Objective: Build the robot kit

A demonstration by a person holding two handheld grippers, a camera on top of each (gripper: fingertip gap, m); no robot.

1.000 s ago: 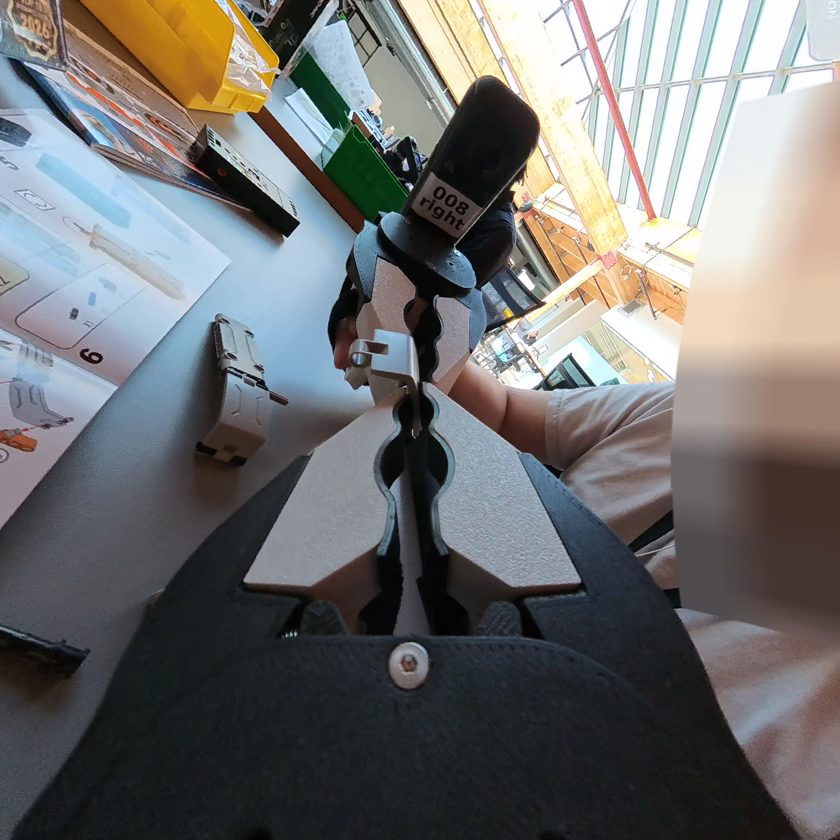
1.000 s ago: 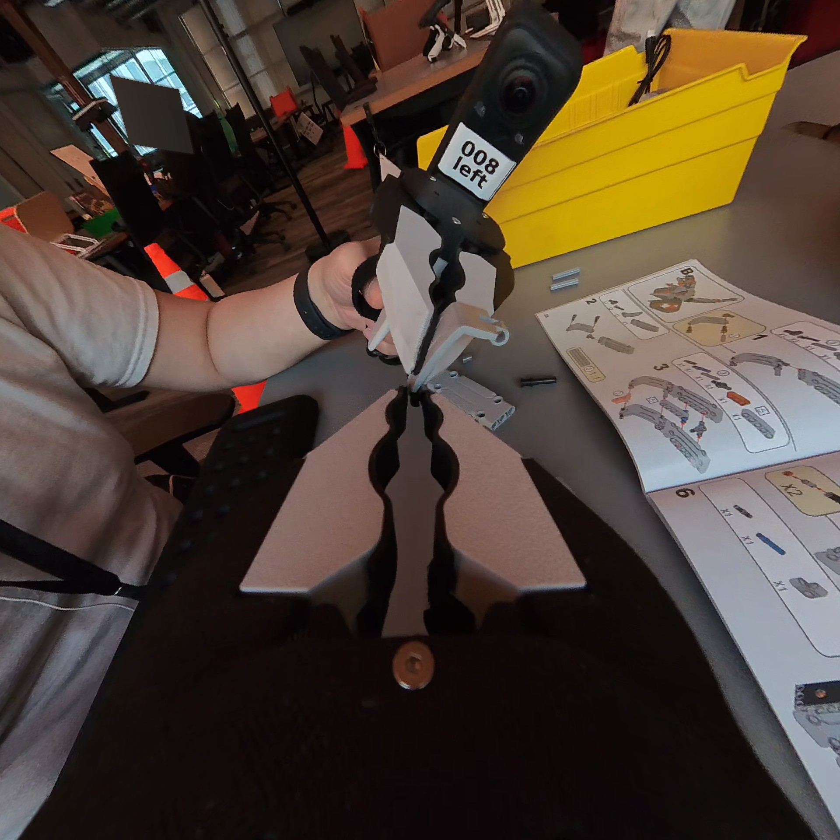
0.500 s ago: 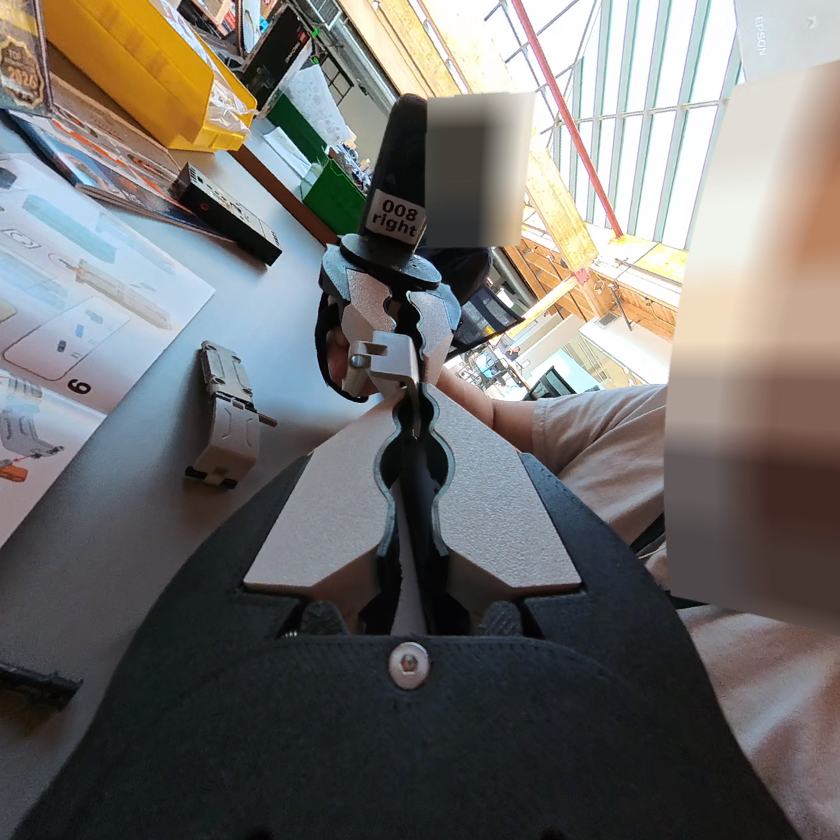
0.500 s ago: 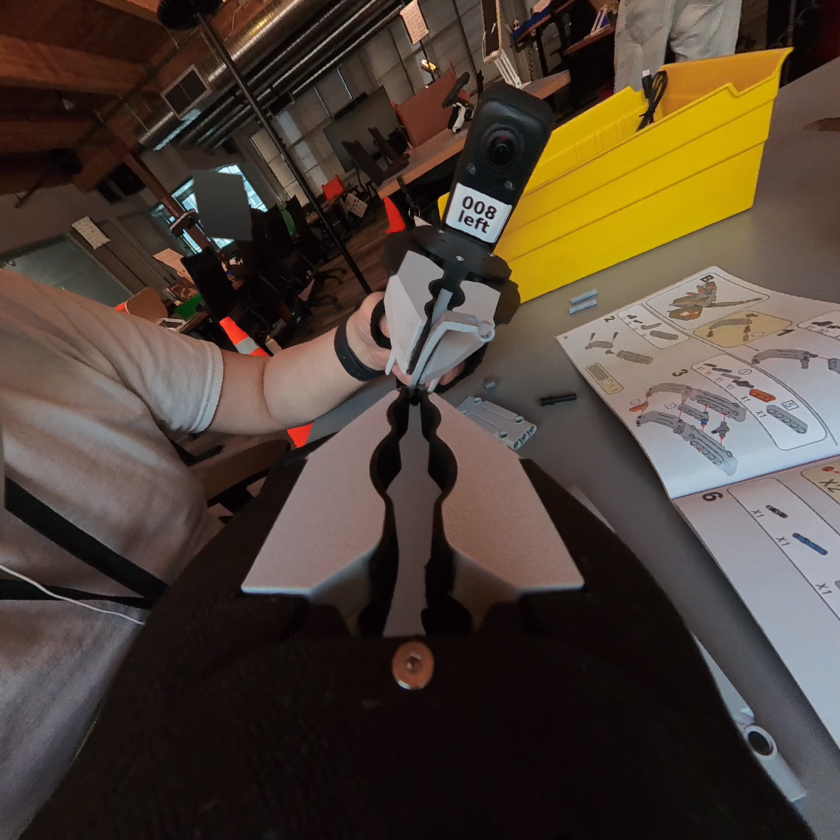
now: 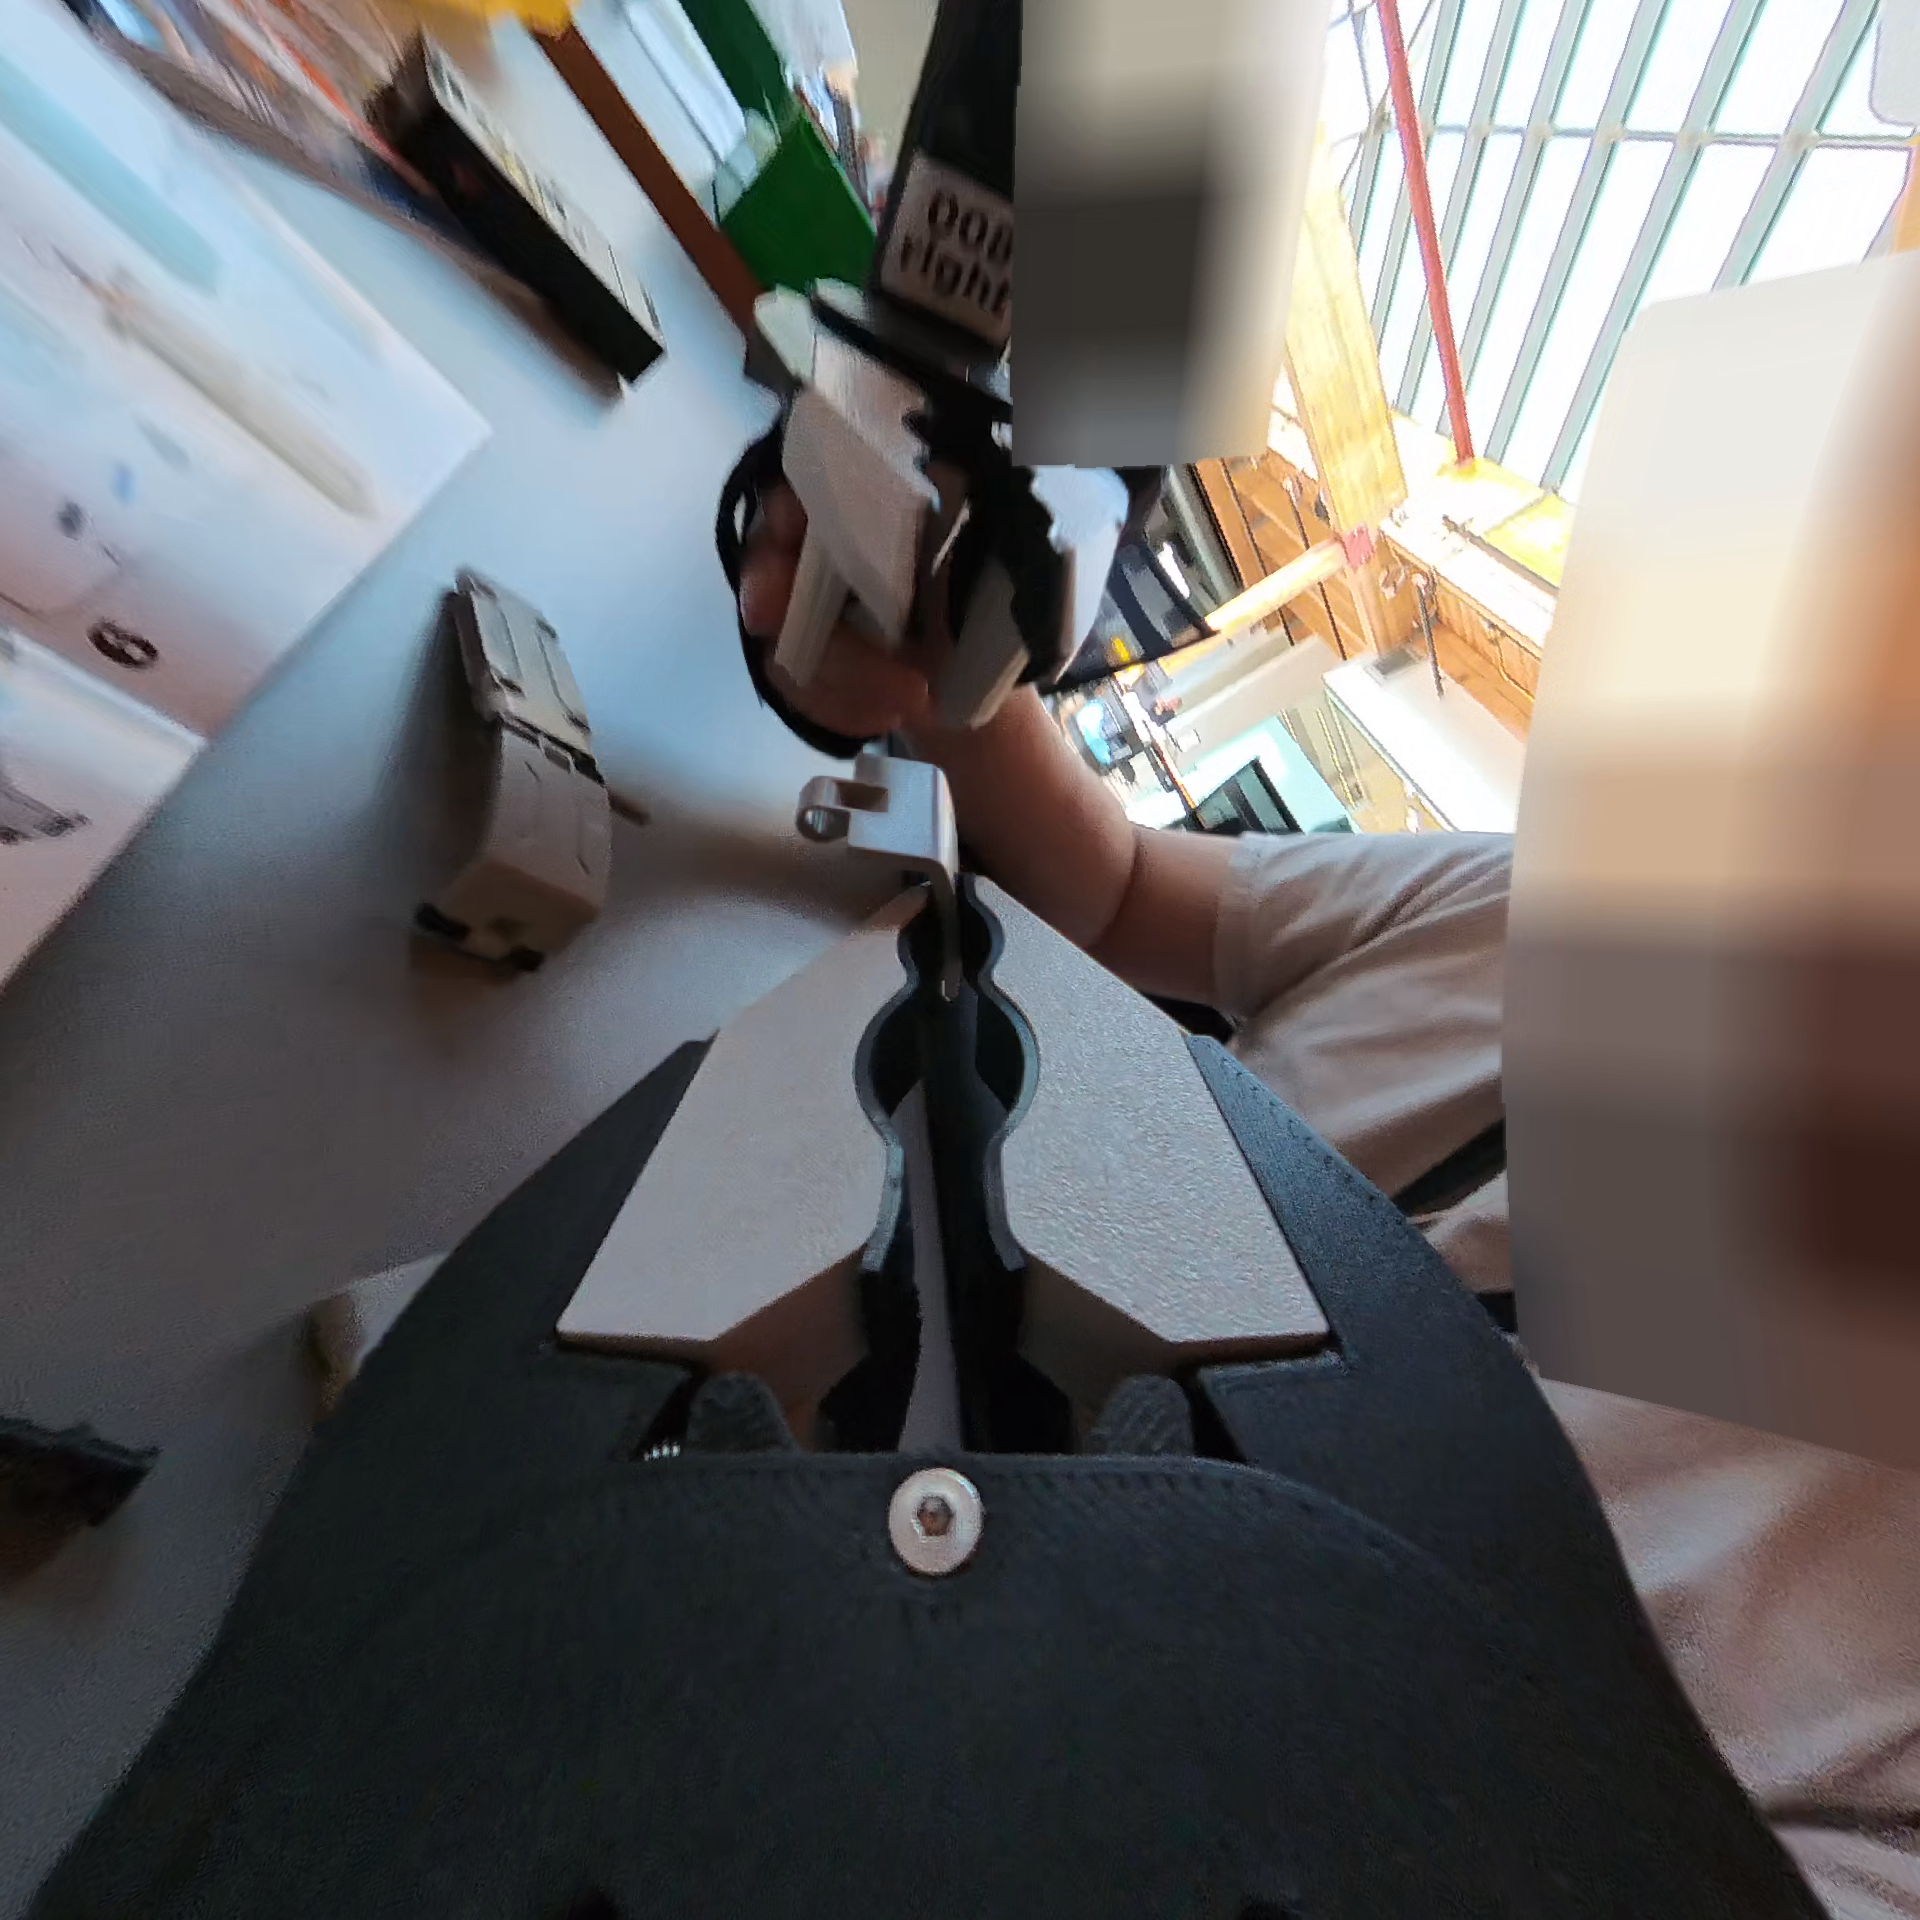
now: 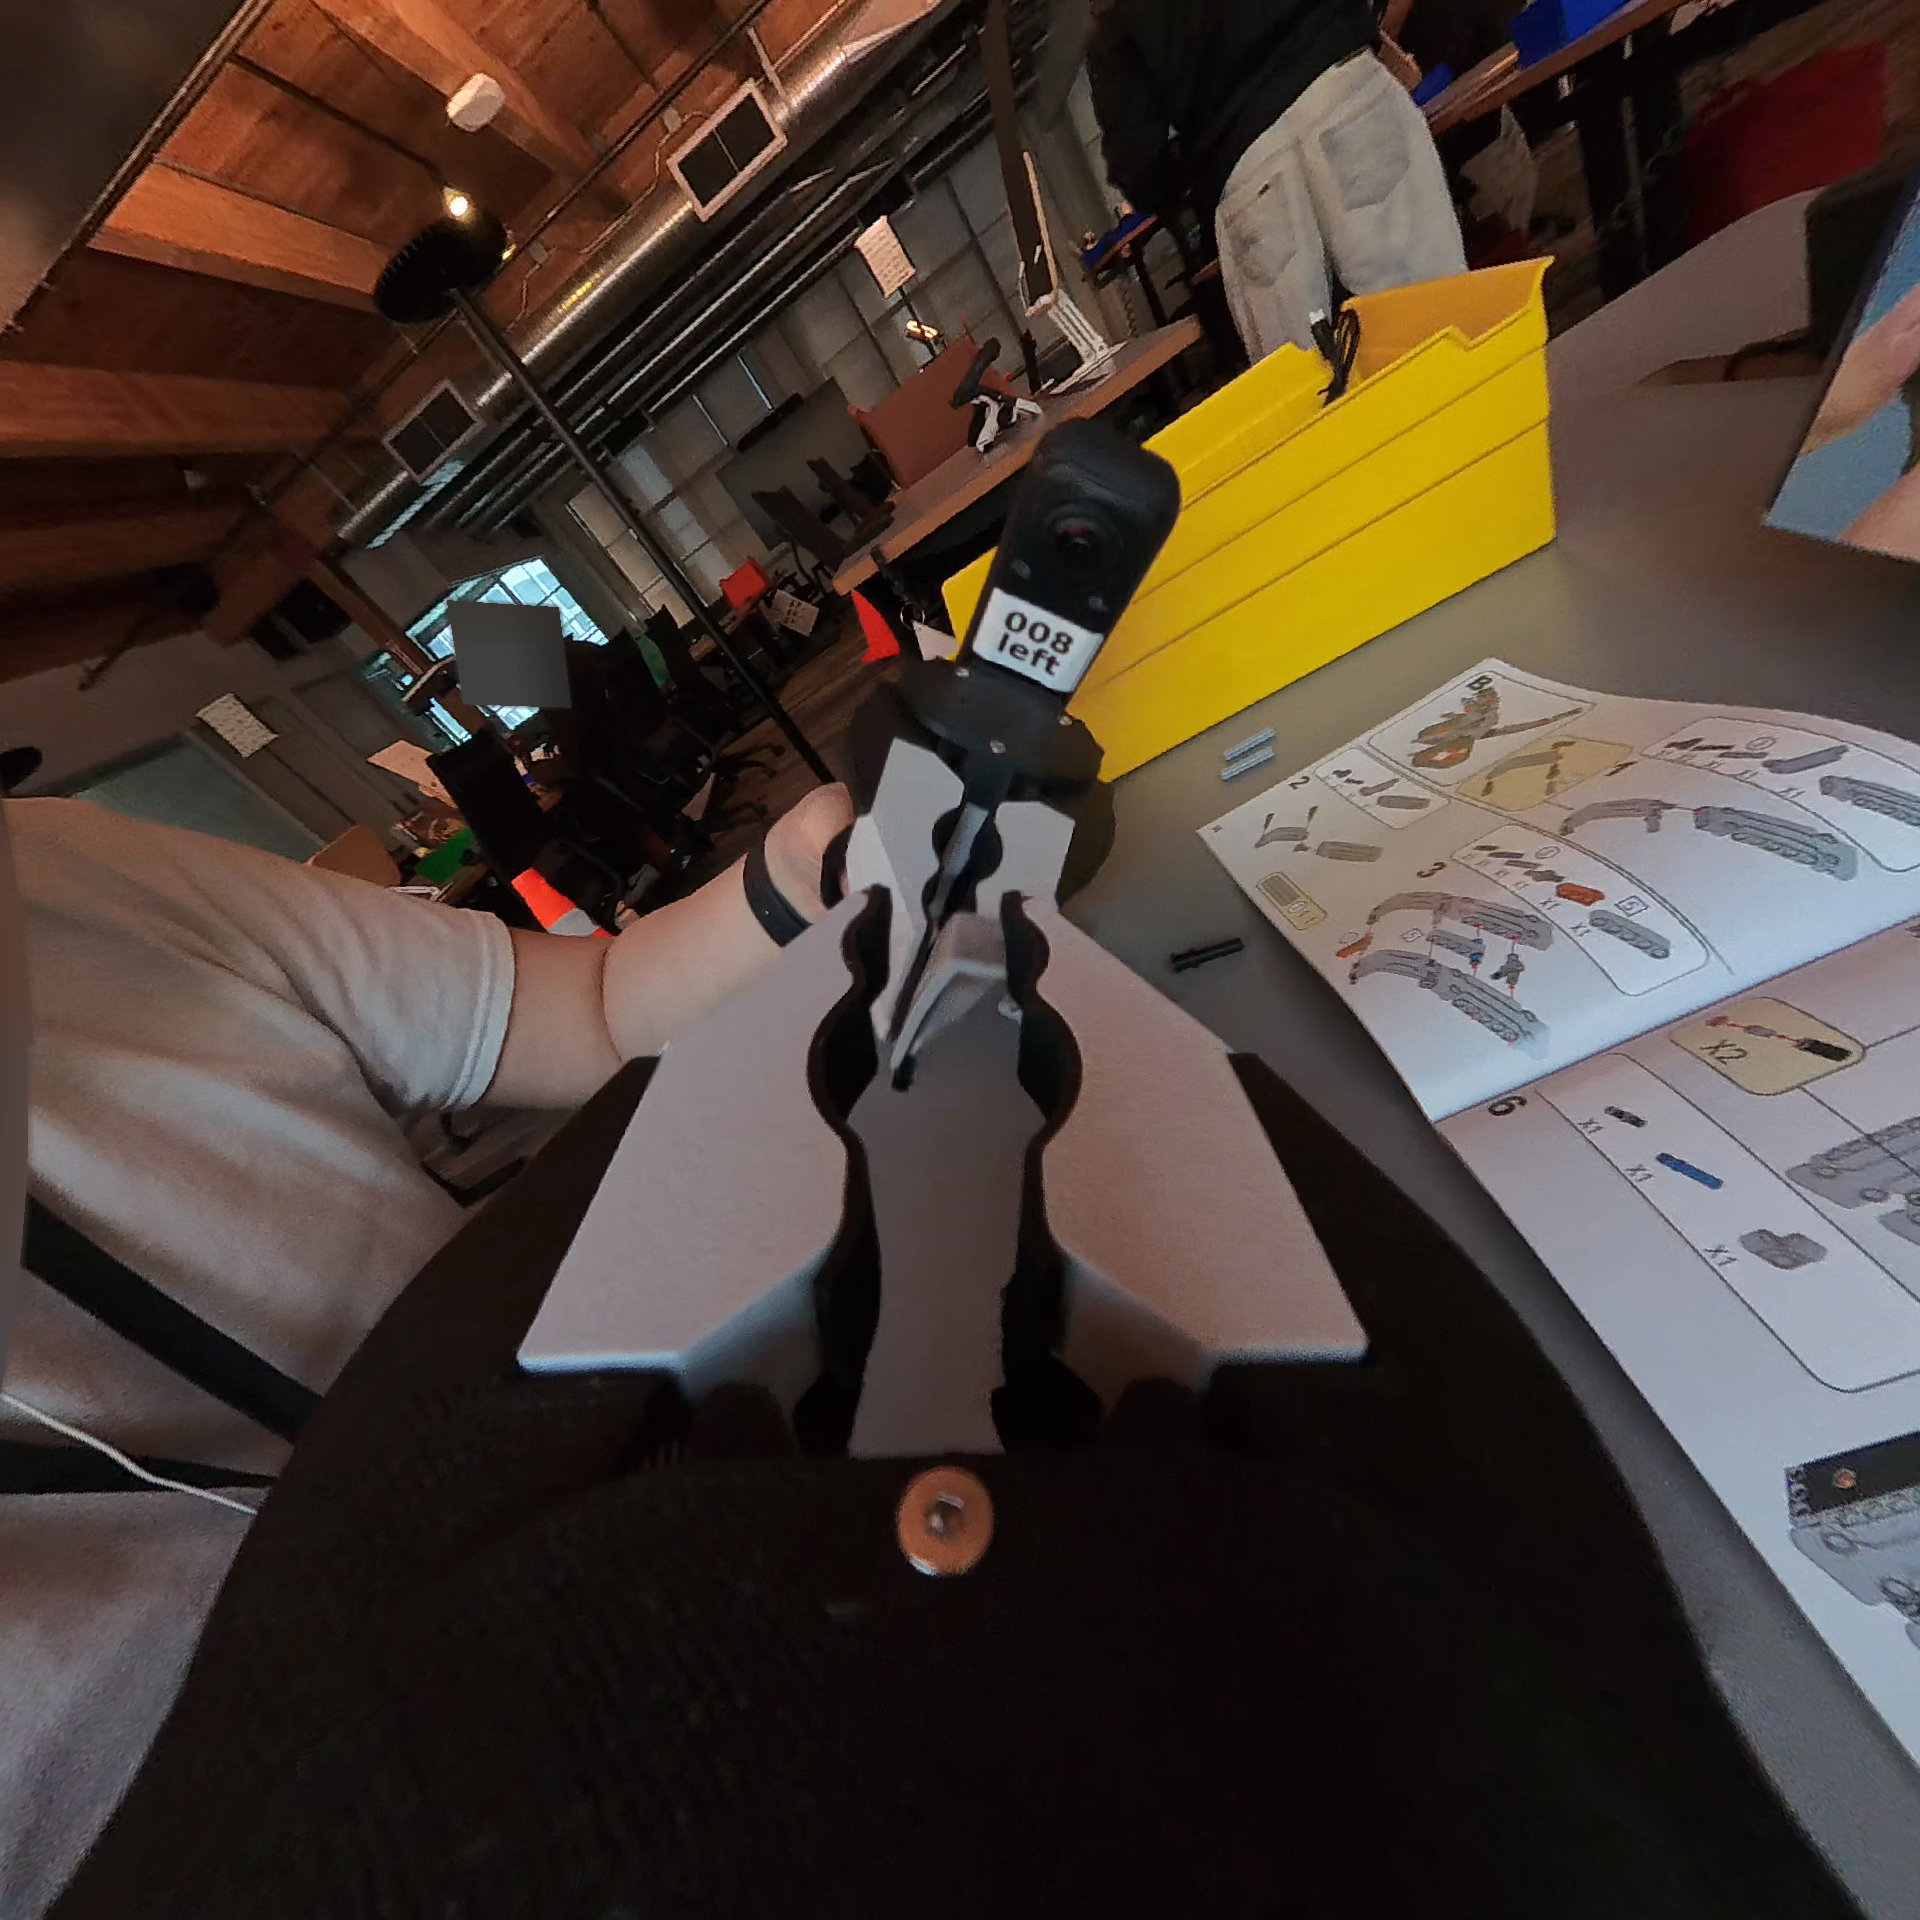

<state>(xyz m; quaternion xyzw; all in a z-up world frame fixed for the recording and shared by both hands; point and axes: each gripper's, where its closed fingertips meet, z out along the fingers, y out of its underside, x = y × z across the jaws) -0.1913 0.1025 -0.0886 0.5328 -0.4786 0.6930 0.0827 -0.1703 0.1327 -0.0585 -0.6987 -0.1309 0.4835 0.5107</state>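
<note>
My left gripper (image 5: 940, 909) is shut on the thin edge of a small grey plastic panel piece (image 5: 883, 821) and holds it above the grey table (image 5: 260, 1091). My right gripper (image 5: 914, 582) is open, a short way beyond the piece and clear of it. In the right wrist view my right gripper (image 6: 951, 914) has its fingers spread. The left gripper (image 6: 909, 1060) and the grey piece (image 6: 971, 977) show between them, and the right pads do not press on the piece.
A grey brick assembly (image 5: 525, 790) lies on the table to the left. An open instruction booklet (image 6: 1558, 935) lies at the right, with a black pin (image 6: 1205, 953) and two small grey bars (image 6: 1247, 753) beside it. A yellow bin (image 6: 1351, 499) stands behind. A person's arm (image 6: 644, 966) reaches in. Across from one pair of fingers to the other is roughly 5 centimeters.
My right gripper was shut at the grey piece's far end; it has now opened, let go and drawn back. My left gripper keeps its grip on the piece.
</note>
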